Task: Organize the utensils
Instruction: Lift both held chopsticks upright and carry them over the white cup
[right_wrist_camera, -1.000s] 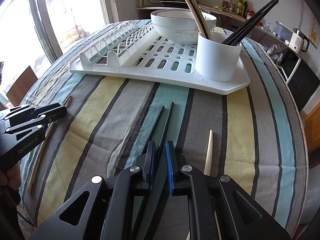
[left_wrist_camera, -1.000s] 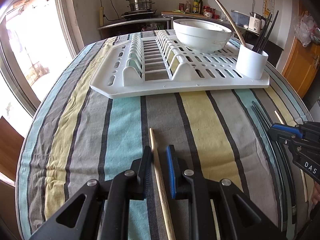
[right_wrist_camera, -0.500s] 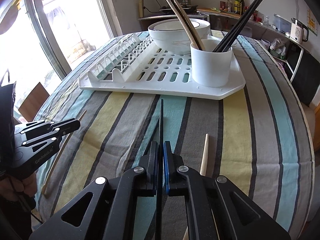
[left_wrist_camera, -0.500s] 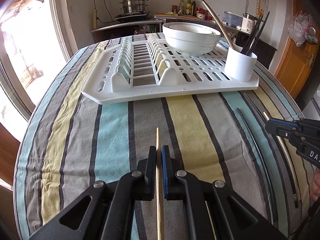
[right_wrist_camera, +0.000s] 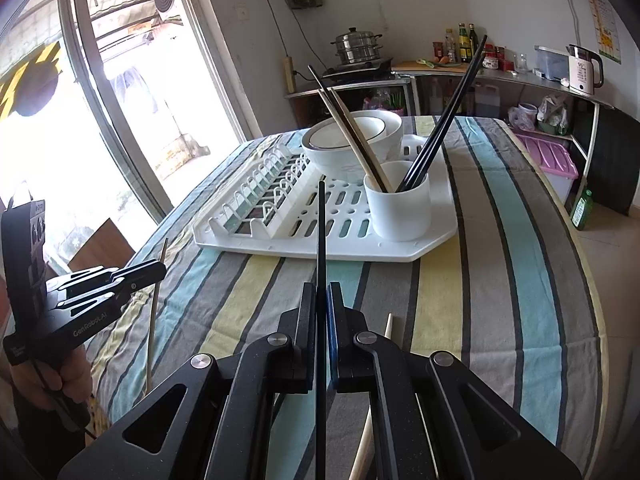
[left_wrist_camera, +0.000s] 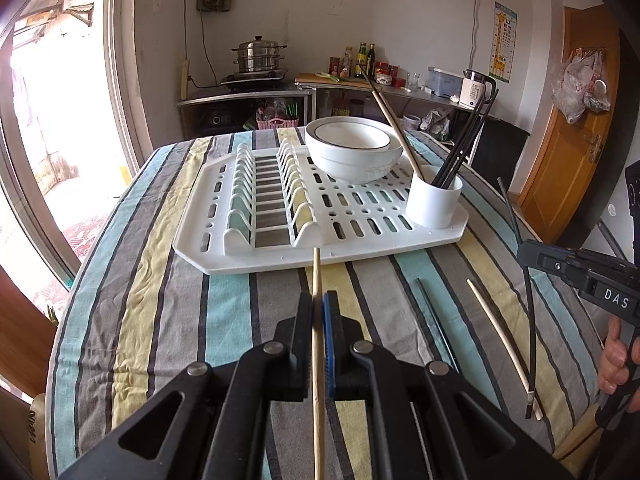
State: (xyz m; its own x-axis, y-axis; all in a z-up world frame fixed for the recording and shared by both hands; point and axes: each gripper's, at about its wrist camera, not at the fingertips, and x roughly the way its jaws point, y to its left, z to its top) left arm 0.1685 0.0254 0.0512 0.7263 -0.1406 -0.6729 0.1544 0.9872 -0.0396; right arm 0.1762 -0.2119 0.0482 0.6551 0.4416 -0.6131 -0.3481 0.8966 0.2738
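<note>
Currently, both your claws are loaded; check each line below.

Left claw (left_wrist_camera: 319,312): closed on the wooden chopstick (left_wrist_camera: 316,280), which runs forward between the pads and ends in front of the drying rack (left_wrist_camera: 192,240).

Right claw (right_wrist_camera: 321,304): closed on the black chopstick (right_wrist_camera: 321,232), whose tip points toward the rack.

Hidden, left view: the rear of the wooden chopstick leaves the lower frame edge. Your right hand (left_wrist_camera: 616,360) is cut off at the right border.

Hidden, right view: the rear of the black chopstick passes behind the claw body. The loose wooden chopstick (right_wrist_camera: 386,330) on the worktop (right_wrist_camera: 500,280) shows only beside the right finger.

Hard to make out: the lower ends of the chopsticks standing in the white cup (right_wrist_camera: 400,212) are concealed by its wall.

Loose items: a second black chopstick (left_wrist_camera: 434,308) and the pale wooden one lie on the striped cloth, apart from each other.

Bowl (left_wrist_camera: 352,152): sits on the rack behind the cup.

Change, left: a second ago the pads stood apart around the wooden chopstick flat on the cloth; now it is clamped and clear of the cloth.

Change, right: the black chopstick has likewise risen from the worktop, leaving its pair behind.
</note>
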